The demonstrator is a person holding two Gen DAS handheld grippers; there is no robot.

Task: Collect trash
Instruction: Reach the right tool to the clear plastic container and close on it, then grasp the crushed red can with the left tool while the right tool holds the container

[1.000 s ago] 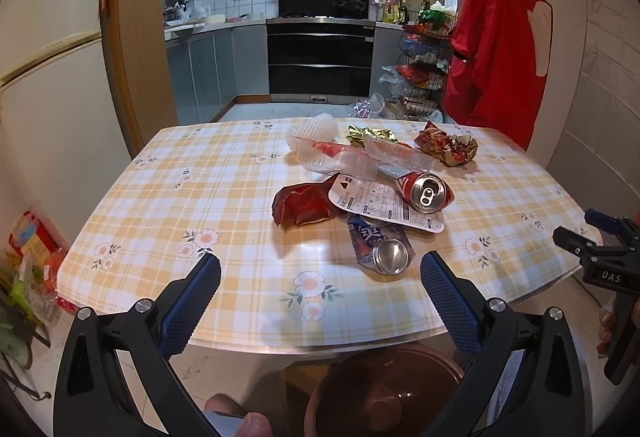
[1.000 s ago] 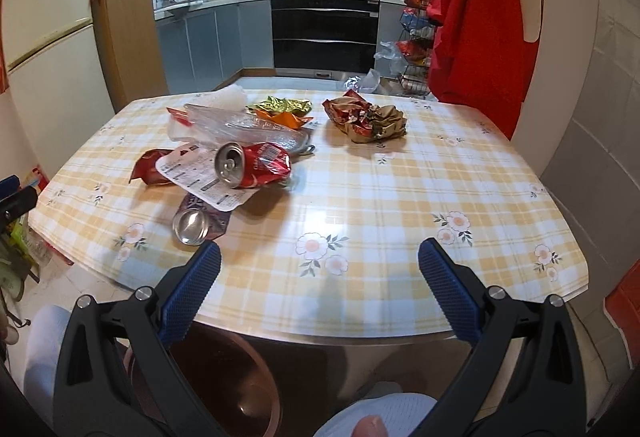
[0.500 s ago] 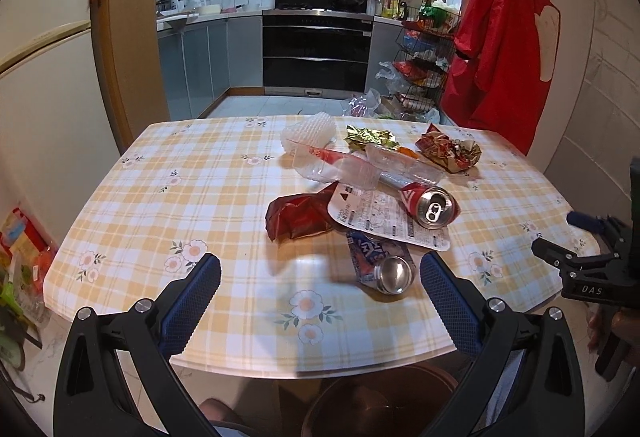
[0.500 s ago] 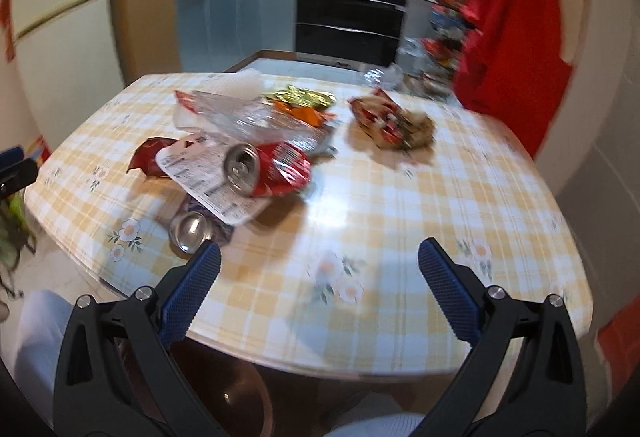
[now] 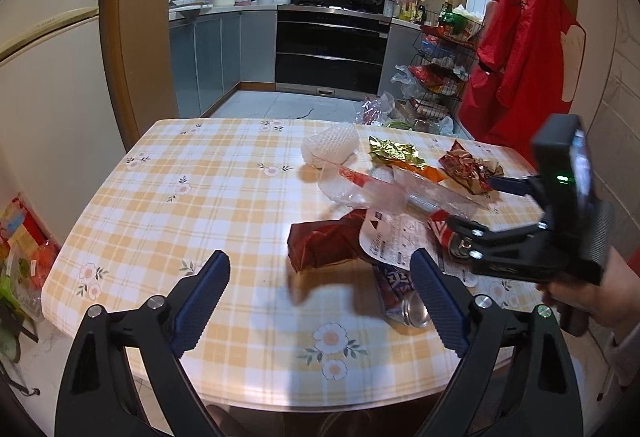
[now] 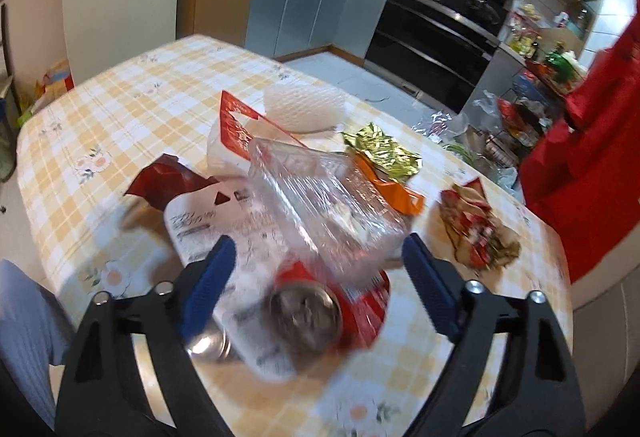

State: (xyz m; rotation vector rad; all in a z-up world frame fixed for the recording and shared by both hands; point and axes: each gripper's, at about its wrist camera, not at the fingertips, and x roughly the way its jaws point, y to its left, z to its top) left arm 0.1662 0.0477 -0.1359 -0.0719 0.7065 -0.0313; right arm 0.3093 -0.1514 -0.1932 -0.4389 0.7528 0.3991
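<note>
Trash lies on a yellow checked table (image 5: 192,205). A dark red wrapper (image 5: 324,243), a white label sheet (image 5: 394,237), a blue crushed can (image 5: 404,301), clear plastic packaging (image 5: 384,185), white foam netting (image 5: 332,147), a gold wrapper (image 5: 394,153) and a crumpled red wrapper (image 5: 468,167) show in the left wrist view. My left gripper (image 5: 320,301) is open and empty above the near table edge. My right gripper (image 6: 316,277) is open, with a red can (image 6: 320,307) between its fingers, under the clear plastic packaging (image 6: 332,213).
A brown bin shows below the table's near edge (image 5: 344,417). A fridge (image 5: 44,77) stands at the left. A wire rack of groceries (image 5: 440,69) and a red apron (image 5: 528,45) are behind the table at the right.
My right gripper has moved left and forward over the trash pile, close to the red can. My left gripper has moved forward over the table edge. Both stay open.
</note>
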